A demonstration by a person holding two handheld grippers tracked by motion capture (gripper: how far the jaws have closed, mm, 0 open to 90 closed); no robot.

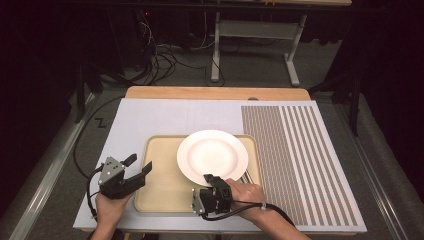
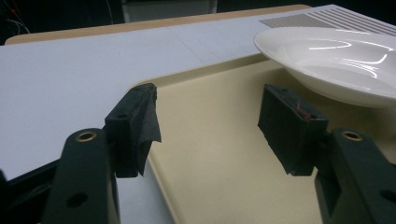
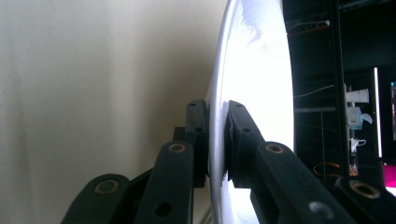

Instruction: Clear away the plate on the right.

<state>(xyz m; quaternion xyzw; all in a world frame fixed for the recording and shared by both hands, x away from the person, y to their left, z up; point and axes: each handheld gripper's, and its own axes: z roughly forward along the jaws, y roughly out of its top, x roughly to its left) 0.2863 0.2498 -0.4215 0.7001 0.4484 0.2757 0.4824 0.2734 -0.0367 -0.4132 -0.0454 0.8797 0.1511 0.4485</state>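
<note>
A counter (image 1: pixel 165 115) covered by a pale sheet is seen from above, with a striped brown-and-white mat (image 1: pixel 300 160) laid along its right side. A beige tray (image 1: pixel 162 185) is set near the counter's front edge, left of centre. A white plate (image 1: pixel 212 156) is held over the tray's back right part, its rim reaching just past the tray's back edge.

The right gripper (image 1: pixel 209 178) is held by a hand (image 1: pixel 245 194) at the tray's front right corner. Its 2 black jaws are closed tight on the plate's near rim — 1 jaw on each face of the rim, as is shown plainly in the right gripper view, where the plate (image 3: pixel 247 93) is seen edge-on between the pads, with the tray (image 3: pixel 93 84) behind it.

The left gripper (image 1: pixel 139 164) is held by the other hand (image 1: pixel 109 207) at the tray's front left corner. Its jaws are spread wide and nothing is held between them. In the left gripper view, 1 jaw is seen over the tray's left rim and the other over the tray's bare surface (image 2: pixel 210 140) — the plate (image 2: pixel 336 60) is seen farther off to the right, apart from both jaws.

A cable is trailed from each gripper toward the counter's front edge.
</note>
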